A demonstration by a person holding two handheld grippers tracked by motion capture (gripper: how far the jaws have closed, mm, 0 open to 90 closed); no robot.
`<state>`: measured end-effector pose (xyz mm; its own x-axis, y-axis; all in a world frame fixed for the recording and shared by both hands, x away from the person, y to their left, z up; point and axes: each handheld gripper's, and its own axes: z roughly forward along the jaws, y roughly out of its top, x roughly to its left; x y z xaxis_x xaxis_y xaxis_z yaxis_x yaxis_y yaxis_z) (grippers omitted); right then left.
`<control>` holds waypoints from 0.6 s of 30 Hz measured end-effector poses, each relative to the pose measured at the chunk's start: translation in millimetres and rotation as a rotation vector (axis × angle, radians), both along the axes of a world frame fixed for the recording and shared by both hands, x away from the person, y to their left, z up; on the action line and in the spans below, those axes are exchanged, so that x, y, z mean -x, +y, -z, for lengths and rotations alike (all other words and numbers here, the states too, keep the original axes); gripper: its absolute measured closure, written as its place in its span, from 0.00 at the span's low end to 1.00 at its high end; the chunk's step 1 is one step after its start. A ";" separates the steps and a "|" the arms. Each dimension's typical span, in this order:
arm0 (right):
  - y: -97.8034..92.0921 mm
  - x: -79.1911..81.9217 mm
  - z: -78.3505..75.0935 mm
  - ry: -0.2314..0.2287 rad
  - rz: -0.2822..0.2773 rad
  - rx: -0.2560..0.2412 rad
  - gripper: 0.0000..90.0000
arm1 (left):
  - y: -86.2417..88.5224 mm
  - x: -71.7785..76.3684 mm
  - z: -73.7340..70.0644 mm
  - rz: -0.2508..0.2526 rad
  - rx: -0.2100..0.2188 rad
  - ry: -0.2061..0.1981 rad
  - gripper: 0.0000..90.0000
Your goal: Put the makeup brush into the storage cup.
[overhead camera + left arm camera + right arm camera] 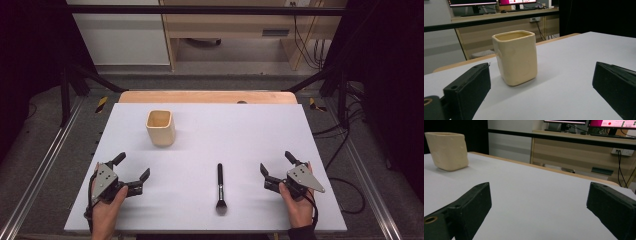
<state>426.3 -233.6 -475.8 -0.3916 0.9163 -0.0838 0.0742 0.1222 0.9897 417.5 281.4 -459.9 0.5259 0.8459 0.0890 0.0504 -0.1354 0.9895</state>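
Note:
A cream square cup (161,128) stands upright on the white table top (240,135), left of centre and toward the back. A black makeup brush (220,186) lies near the front edge, bristles toward the person. My left gripper (132,167) rests at the front left, open and empty, a hand on it. In the left gripper view the cup (515,57) stands just ahead between the jaws. My right gripper (276,162) rests at the front right, open and empty, right of the brush. The right gripper view has the cup (448,151) far off at the upper left.
A wooden strip (207,96) borders the table's far edge. Black frame bars (200,10) cross overhead and slant down at both sides. Cables (345,150) trail on the floor to the right. Wooden furniture (235,25) stands behind.

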 end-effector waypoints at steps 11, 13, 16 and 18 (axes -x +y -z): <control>4.4 -5.4 -10.3 0.116 -0.001 0.048 0.06 | 2.6 -2.5 1.2 0.025 0.029 0.017 0.01; 6.8 -6.9 -16.6 0.165 -0.001 0.072 0.05 | 3.5 -3.8 1.1 0.027 0.022 0.019 0.01; 9.0 -7.3 -26.0 0.188 -0.018 0.100 0.05 | 4.2 -4.0 0.7 0.026 0.029 0.018 0.01; 11.4 -7.3 -32.1 0.197 -0.022 0.119 0.05 | 4.4 -3.9 0.5 0.026 0.029 0.017 0.01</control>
<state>433.5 -222.2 -443.7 -0.4311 0.8955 -0.1105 0.2604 0.2407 0.9350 421.3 285.8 -460.4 0.5492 0.8339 0.0559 0.0639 -0.1085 0.9920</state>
